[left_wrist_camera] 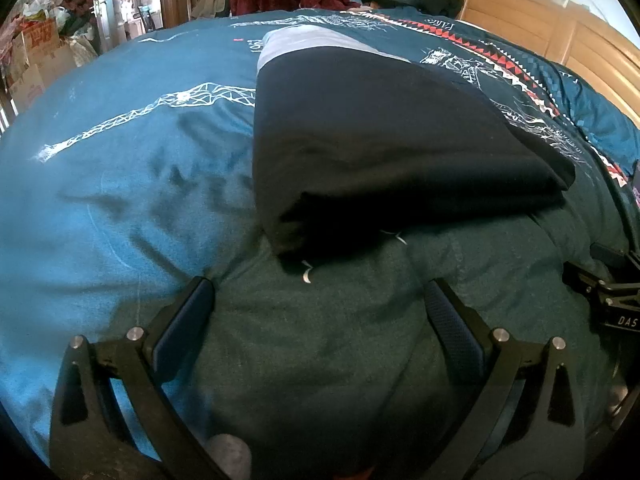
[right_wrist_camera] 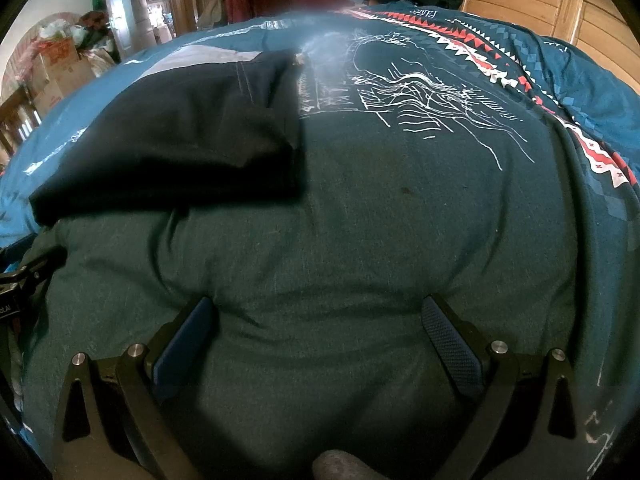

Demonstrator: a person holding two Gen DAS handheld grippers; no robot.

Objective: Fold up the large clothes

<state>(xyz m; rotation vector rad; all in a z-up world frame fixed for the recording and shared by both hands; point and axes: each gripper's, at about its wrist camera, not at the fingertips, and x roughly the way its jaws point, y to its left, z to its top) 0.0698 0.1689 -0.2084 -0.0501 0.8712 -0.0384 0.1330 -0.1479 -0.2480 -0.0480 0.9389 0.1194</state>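
At the far left of the left wrist view, cardboard boxes (left_wrist_camera: 38, 60) and bags crowd a corner beside a doorway, and the bright blue bedcover (left_wrist_camera: 120, 184) with its white line pattern spreads from there toward the middle. The left gripper (left_wrist_camera: 320, 304) hangs low over the bed with its two blue-padded fingers (left_wrist_camera: 188, 316) spread wide apart, nothing between them but cloth lying below. That cloth is a dark teal garment (left_wrist_camera: 320, 340), spread flat on the cover and printed with white line drawings. On top of it, just ahead of the fingertips, lies a folded dark navy garment (left_wrist_camera: 380, 152) with a pale grey band at its far end; its near corner reaches almost to the gap between the fingers. Farther right, a red, white and black zigzag stripe crosses the bedcover, and the black frame of the other gripper shows at the right edge. A wooden headboard (left_wrist_camera: 560, 36) closes the far right. In the right wrist view the same order holds: boxes at left, then the dark navy garment (right_wrist_camera: 180, 132) lying on the left part of the dark teal garment (right_wrist_camera: 360, 240), whose white print runs up the middle. The right gripper (right_wrist_camera: 320, 320) also has its fingers (right_wrist_camera: 448, 336) well apart, low over the teal cloth and clasping nothing. The bedcover (right_wrist_camera: 592, 96) shows to the right of the zigzag stripe, with the headboard (right_wrist_camera: 532, 0) behind it.
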